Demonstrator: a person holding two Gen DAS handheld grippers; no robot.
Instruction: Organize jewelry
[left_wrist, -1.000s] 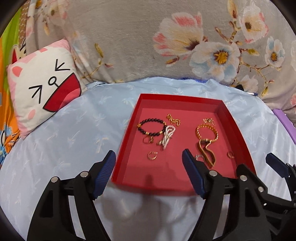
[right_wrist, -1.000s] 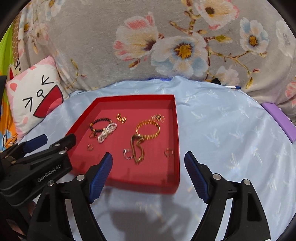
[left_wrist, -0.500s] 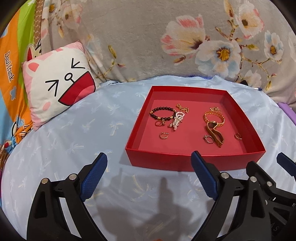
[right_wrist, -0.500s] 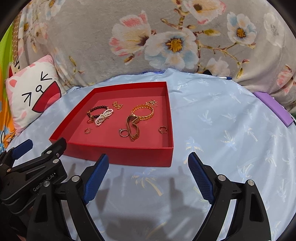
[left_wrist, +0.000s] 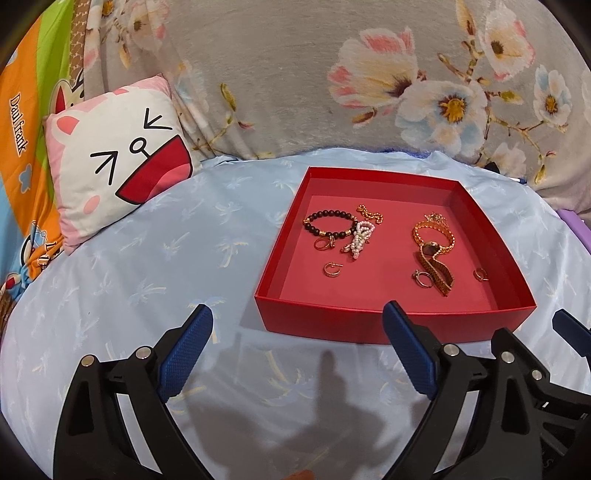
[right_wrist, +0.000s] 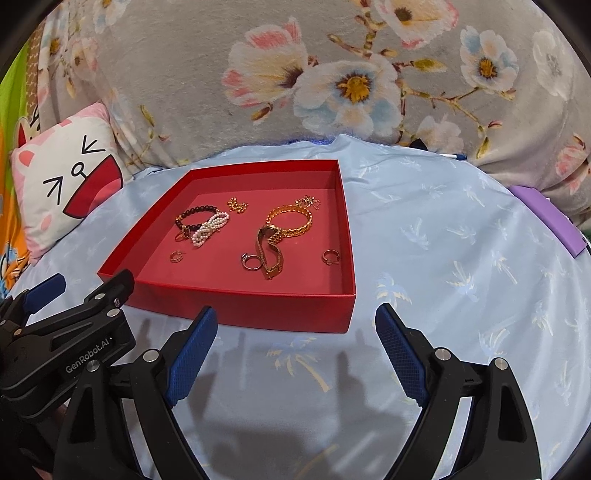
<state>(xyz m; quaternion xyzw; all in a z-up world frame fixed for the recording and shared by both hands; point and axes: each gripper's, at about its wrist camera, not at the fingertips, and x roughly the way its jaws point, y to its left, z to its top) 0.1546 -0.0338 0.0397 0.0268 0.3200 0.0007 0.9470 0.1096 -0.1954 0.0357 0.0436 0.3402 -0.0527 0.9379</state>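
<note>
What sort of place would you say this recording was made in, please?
Most likely a bedroom, working on a bed: a light blue sheet covers the surface, a cartoon cat pillow sits at the back left, and a floral fleece blanket rises behind the red tray.

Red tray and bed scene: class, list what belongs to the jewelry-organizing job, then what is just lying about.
Belongs to the job:
red tray
black bead bracelet
pearl bracelet
gold chain bracelet
gold watch
loose rings, e.g.

Just lying about:
cat pillow
floral blanket
purple item
</note>
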